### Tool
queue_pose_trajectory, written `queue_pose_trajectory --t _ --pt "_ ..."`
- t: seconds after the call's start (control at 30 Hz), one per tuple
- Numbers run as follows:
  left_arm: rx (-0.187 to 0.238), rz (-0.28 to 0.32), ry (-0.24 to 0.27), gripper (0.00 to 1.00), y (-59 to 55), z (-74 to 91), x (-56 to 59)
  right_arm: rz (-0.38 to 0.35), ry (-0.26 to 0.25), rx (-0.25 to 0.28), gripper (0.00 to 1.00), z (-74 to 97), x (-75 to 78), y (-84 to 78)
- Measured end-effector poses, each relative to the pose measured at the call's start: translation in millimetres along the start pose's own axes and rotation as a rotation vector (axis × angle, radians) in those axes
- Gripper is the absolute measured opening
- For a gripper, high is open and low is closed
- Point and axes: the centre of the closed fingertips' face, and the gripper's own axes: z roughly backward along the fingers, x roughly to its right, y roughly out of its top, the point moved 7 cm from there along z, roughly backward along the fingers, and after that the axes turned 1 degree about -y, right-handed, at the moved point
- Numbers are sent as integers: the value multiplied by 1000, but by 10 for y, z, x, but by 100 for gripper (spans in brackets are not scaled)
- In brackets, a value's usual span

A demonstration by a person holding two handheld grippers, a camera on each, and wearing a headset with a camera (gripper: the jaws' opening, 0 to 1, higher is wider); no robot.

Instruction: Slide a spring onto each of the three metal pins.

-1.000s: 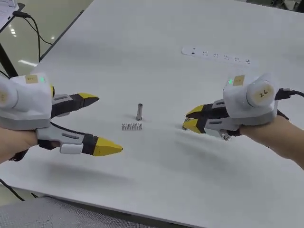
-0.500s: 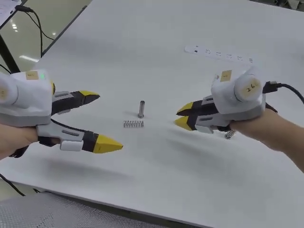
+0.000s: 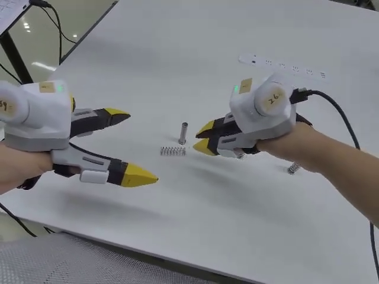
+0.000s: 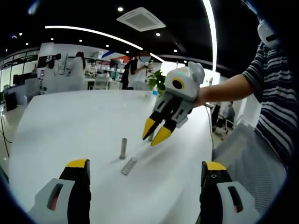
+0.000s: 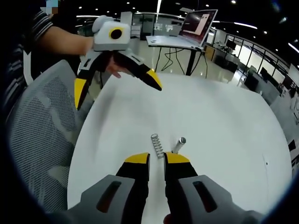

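Head view: the white table carries one metal pin standing upright about midway between its left and right edges, nearer the near edge than the far one. A spring lies flat on its side just beside the pin, on the near-edge side, apart from it and not threaded on. A second spring sits well apart toward the right edge, close to the person's right forearm. A white power strip lies toward the far right corner.

The left gripper hovers over the near left part of the table with its jaws spread wide and nothing between them. The right gripper points at the pin from the right, its yellow tips near the pin and the spring but touching neither. Its jaws are drawn close, with a narrow gap that shows bare table in the right gripper view, and they grasp nothing. In that view the spring and the pin sit just past the tips, the spring left of the pin.
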Motion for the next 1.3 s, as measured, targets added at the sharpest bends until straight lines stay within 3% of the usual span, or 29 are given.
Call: queue_pose_trajectory --t 0.43,0.63,1.0,1.17,1.3 --pt "-8 2 2 95 -6 16 -19 41 34 -44 10 -295 14 40" --pt "-10 3 5 95 -1 38 -29 58 36 -95 10 -412 55 -23" --pt "-19 10 3 94 -33 43 -20 45 40 -133 13 -559 71 -173" --pt "-20 13 6 94 -36 56 -19 59 48 -143 11 -624 37 -214" --pt "-20 15 8 94 -43 66 -20 46 46 -123 8 -634 34 -188"
